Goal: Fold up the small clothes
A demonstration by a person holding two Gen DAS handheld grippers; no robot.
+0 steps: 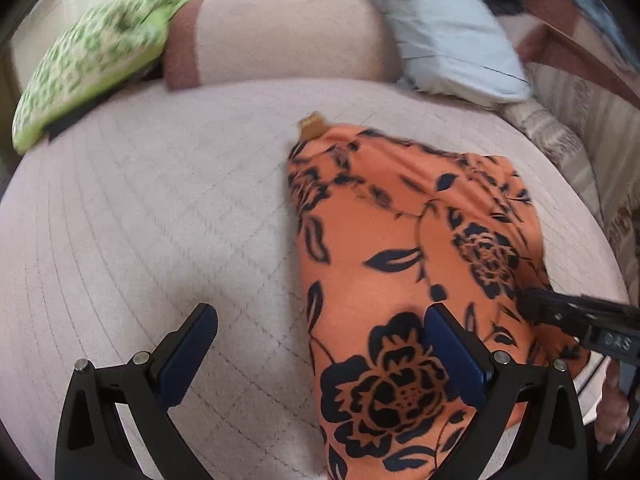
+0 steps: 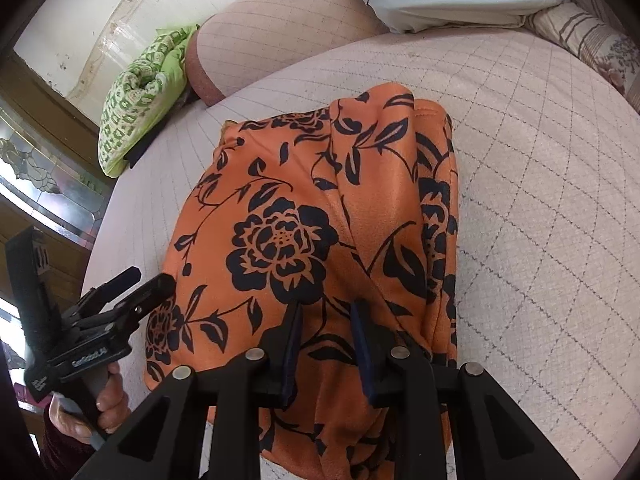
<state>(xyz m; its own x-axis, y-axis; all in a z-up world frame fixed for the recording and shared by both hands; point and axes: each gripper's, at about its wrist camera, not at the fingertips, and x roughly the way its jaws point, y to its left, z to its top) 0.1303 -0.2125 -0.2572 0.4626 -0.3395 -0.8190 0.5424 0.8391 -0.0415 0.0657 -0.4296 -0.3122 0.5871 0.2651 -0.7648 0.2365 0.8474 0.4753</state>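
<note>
1. Green-patterned pillow [image 1: 88, 68]: far left, on bed [image 1: 160, 208].
2. Left gripper [image 1: 320, 344]: wide, empty, at garment's left edge.
3. Orange floral garment [image 2: 304, 216]: long axis runs away.
4. Right gripper [image 2: 326, 312]: narrow, over near hem; grip uncertain.

Left wrist view is smeared by motion blur: the green patterned cushion [image 1: 92, 64] and pale blue pillow [image 1: 448, 28] have soft edges, and the dark shapes at the top right corner cannot be identified. The orange floral garment [image 1: 400, 248] runs off the bottom edge in both views, its near hem unseen; the small tan tag [image 1: 314, 125] at its far end is too blurred to read. The right gripper [image 2: 326, 308] has narrowly parted jaws over the cloth, but whether fabric is pinched between them cannot be told; the hand [image 2: 106, 400] on the left gripper [image 2: 146, 284] is cut by the frame.
</note>
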